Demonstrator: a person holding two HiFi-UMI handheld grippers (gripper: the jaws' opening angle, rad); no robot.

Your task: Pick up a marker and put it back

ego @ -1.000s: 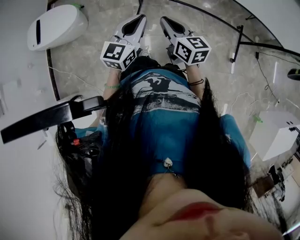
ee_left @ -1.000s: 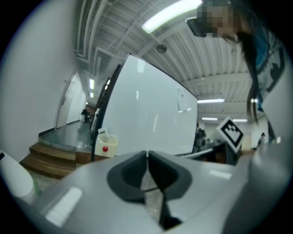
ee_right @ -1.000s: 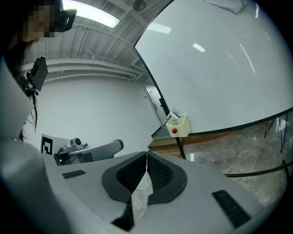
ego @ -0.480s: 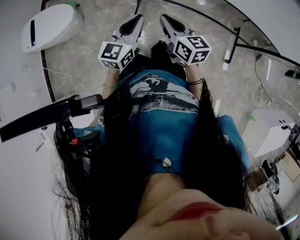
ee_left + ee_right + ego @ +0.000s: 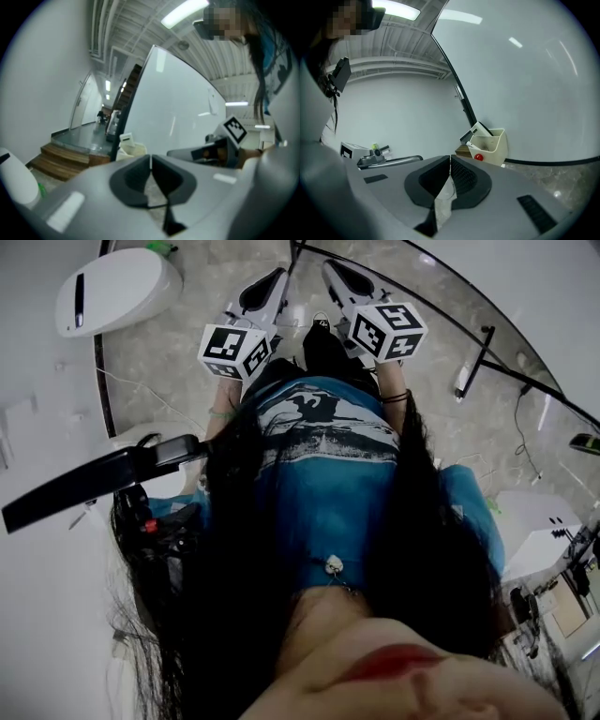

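Marker (image 5: 477,156): only its red end shows, low in a cream holder (image 5: 499,143) mounted at the lower edge of the whiteboard (image 5: 525,84). A black-and-white block (image 5: 477,131) juts from the holder's top, just above the marker.

Right gripper (image 5: 450,161): well apart from the holder and facing roughly toward it. Its fingers (image 5: 465,180) are pressed together tip to tip, with nothing between them.

Left gripper (image 5: 150,160): its fingers (image 5: 133,177) are likewise closed on each other and empty. The whiteboard and its dark frame edge lie beyond them.

Head view: both grippers are held side by side, near each other, in front of the person's blue shirt (image 5: 328,474). Their tips point toward the grey marbled floor (image 5: 169,362). A white oval unit (image 5: 117,292) stands on the floor to the left.
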